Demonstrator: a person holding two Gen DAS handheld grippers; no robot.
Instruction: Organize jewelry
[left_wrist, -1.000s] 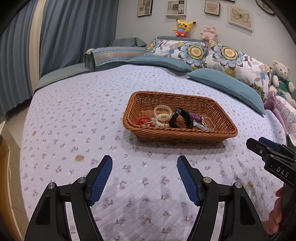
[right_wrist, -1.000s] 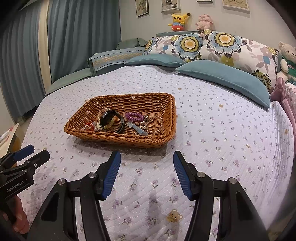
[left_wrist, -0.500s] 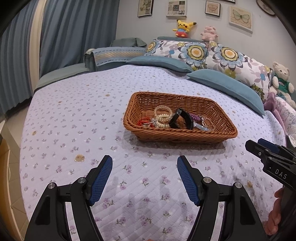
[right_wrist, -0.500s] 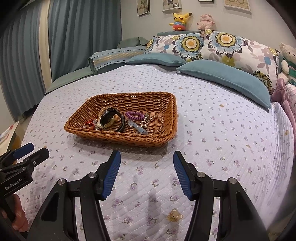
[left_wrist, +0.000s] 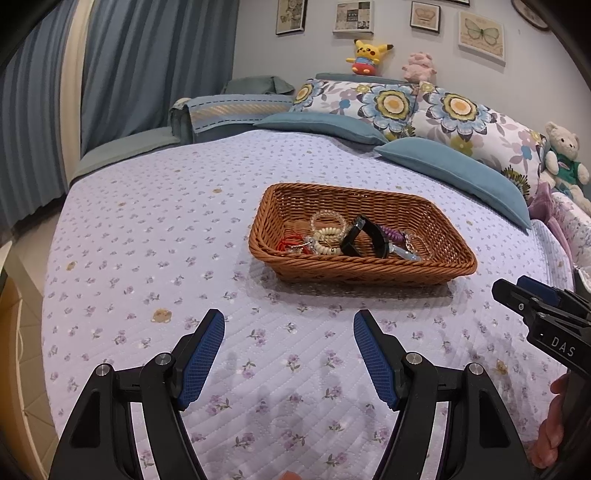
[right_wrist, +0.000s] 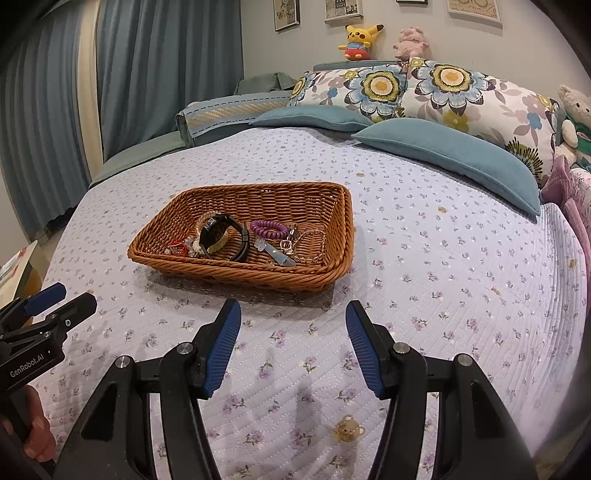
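Observation:
A brown wicker basket (left_wrist: 436, 236) sits on the flowered bedspread; it also shows in the right wrist view (right_wrist: 343, 221). It holds a black watch (left_wrist: 364, 238), cream bead bracelets (left_wrist: 327, 234), a purple coil band (right_wrist: 269, 229), a red item (left_wrist: 290, 244) and a clear charm (right_wrist: 275, 253). My left gripper (left_wrist: 289, 350) is open and empty, above the bedspread short of the basket. My right gripper (right_wrist: 293, 341) is open and empty, also short of the basket. Each gripper shows at the edge of the other's view.
Blue cushions (left_wrist: 454, 173) and flowered pillows (left_wrist: 424, 110) lie behind the basket. Plush toys (left_wrist: 367, 55) sit on the headboard and a teddy bear (left_wrist: 565, 158) at the right. Curtains (left_wrist: 110, 74) hang at the left. The bed edge is at the left.
Both grippers have barely moved; the views have drifted slightly. Both stay open and empty, and the basket has not moved.

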